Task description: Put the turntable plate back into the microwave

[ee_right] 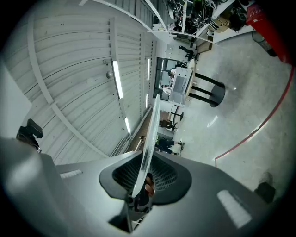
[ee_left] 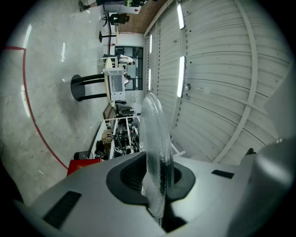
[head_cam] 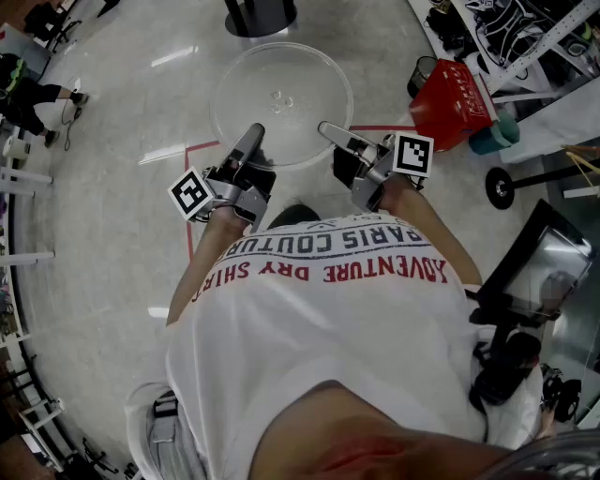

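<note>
I hold a clear round glass turntable plate (head_cam: pixel 281 98) out in front of me, level above the floor, with a gripper on each side of its near rim. My left gripper (head_cam: pixel 254 134) is shut on the near left rim, and my right gripper (head_cam: pixel 327 129) is shut on the near right rim. In the left gripper view the plate (ee_left: pixel 155 139) shows edge-on, clamped between the dark pads of that gripper (ee_left: pixel 155 178). The right gripper view shows the plate (ee_right: pixel 151 127) as a thin edge, pinched in the right gripper (ee_right: pixel 142 179). A white box-like appliance (ee_left: pixel 115 83) stands on a black pedestal ahead.
The pedestal's black base (head_cam: pixel 260 14) lies just beyond the plate. A red container (head_cam: pixel 452 101) sits at the right, beside cluttered shelves (ee_left: pixel 118 134). Red tape lines (head_cam: pixel 199 147) mark the grey floor. Dark equipment on a stand (head_cam: pixel 525 272) is close at my right.
</note>
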Demonstrator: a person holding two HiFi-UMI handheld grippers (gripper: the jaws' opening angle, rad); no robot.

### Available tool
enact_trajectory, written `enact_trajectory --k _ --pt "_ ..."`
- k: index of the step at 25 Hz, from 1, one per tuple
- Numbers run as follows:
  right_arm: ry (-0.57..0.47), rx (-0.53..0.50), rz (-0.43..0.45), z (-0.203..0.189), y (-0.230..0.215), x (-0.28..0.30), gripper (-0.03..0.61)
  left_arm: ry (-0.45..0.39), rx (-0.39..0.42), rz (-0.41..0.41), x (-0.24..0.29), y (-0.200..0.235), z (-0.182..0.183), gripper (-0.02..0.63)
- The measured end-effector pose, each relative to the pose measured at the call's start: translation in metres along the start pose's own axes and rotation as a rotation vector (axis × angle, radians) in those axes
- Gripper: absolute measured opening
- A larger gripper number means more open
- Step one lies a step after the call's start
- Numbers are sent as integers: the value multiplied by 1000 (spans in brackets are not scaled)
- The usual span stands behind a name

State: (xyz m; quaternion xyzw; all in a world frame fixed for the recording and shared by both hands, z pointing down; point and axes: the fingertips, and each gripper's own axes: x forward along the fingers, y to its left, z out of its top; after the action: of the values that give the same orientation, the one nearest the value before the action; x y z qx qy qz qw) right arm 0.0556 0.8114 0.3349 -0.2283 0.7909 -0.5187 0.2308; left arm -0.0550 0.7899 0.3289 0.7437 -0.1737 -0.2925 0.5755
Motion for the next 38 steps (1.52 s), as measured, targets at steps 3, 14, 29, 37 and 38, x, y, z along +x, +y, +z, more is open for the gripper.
enact_trajectory --k 3,14,29,37,38 --pt "-2 -2 -4 -2 3 -2 31 5 -7 -1 -1 -3 -2 29" --pt "-23 10 -31 -1 14 -10 31 18 -21 14 2 -16 -8 28" --pt "-77 6 -14 17 -3 12 31 29 -71 -9 13 3 -2 28" --pt "-65 56 -46 94 -74 122 31 -14 -135 16 70 69 129 29" --pt "-66 62 -50 106 -85 141 31 -15 -133 20 80 78 152 28"
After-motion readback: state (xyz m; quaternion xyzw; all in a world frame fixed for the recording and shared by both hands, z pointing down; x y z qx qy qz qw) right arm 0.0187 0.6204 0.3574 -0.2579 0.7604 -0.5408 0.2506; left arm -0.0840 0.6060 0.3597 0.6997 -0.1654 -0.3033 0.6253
